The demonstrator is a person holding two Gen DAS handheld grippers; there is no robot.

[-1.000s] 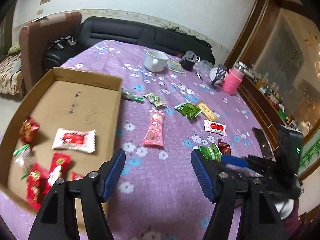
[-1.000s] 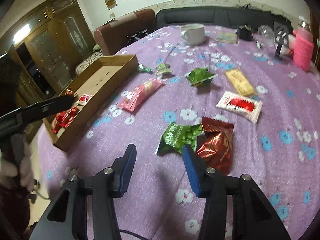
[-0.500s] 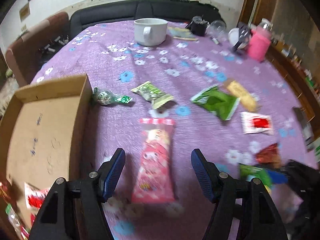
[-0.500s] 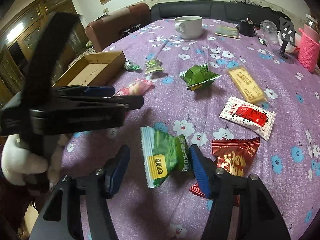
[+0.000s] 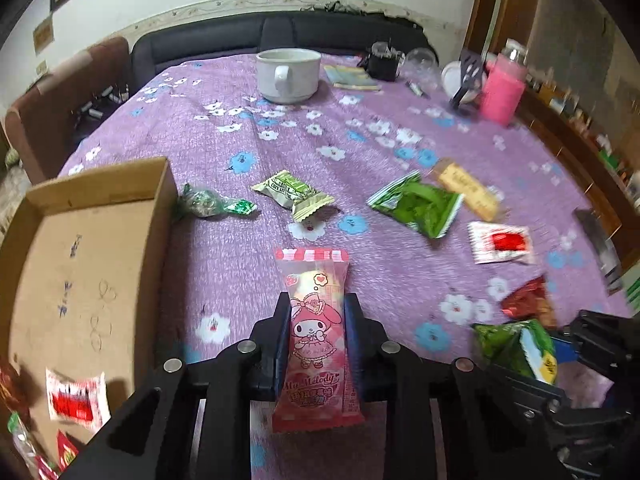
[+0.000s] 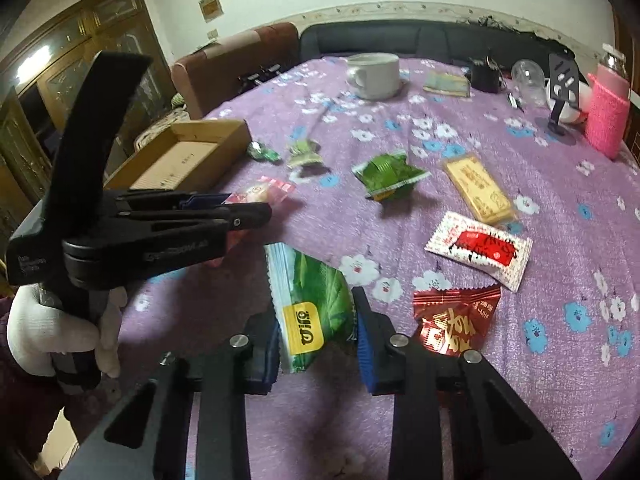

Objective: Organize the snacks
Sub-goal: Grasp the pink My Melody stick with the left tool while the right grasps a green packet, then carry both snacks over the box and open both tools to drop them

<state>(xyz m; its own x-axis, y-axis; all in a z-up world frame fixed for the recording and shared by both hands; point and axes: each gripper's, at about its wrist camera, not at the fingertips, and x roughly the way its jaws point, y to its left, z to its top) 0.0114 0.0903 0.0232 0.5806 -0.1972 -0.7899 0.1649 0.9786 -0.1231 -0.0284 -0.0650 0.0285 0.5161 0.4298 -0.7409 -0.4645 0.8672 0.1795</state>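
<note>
Both grippers went from open to clamped: left gripper (image 5: pixel 316 320) holds the pink pack (image 5: pixel 316 344), right gripper (image 6: pixel 316 324) the green pack (image 6: pixel 316 304); box (image 5: pixel 80 264) next.

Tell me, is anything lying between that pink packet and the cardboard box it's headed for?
Nothing visible does. The pink packet is clamped in the left gripper, and only bare purple cloth separates it from the cardboard box. The green candy lies farther back, beside the box's far corner.
</note>
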